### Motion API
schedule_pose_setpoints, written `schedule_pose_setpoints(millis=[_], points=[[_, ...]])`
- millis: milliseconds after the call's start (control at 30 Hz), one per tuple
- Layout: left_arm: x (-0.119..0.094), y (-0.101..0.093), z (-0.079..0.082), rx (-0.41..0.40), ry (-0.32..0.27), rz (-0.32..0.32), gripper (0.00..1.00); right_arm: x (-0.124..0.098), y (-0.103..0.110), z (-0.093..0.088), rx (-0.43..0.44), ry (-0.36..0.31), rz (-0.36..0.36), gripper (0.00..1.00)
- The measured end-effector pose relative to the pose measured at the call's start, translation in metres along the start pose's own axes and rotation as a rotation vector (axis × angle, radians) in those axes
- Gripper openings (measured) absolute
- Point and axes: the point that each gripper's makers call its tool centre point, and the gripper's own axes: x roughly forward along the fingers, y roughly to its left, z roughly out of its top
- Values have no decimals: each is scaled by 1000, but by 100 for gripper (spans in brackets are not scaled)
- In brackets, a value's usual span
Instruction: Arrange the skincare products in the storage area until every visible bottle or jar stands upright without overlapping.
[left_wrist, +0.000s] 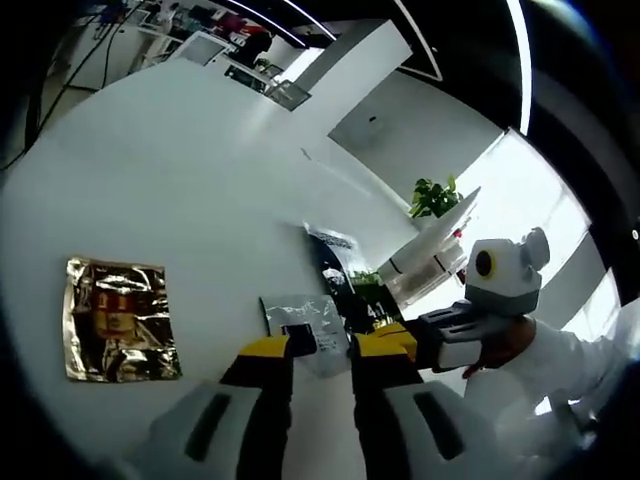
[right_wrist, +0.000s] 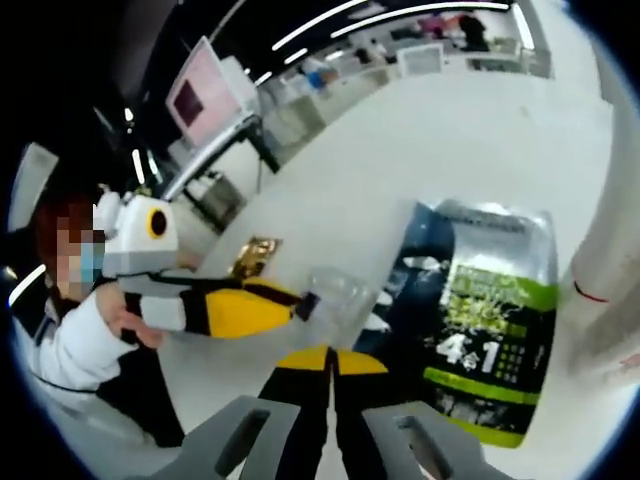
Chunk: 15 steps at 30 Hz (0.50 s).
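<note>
A dark pouch (right_wrist: 478, 320) with a green panel marked "4 in 1" is lying flat just ahead-right of the right jaws. A clear sachet (left_wrist: 300, 322) is lying between the left jaws' tips. A gold foil packet (left_wrist: 118, 320) is lying flat, well left of them.

I can read 1 mark clearly: "4" and "1" in large white figures, with a small blurred sign between them, on the green label of the dark pouch (right_wrist: 480, 320). The gold foil packet (left_wrist: 120, 320) carries red print too blurred to read.
</note>
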Motion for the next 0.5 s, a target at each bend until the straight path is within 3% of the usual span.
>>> schedule_pose_setpoints(millis=[500], points=[[-4,-2,-10,-30,11,-1,19,0,-2,2,-21,-20,-12,0]])
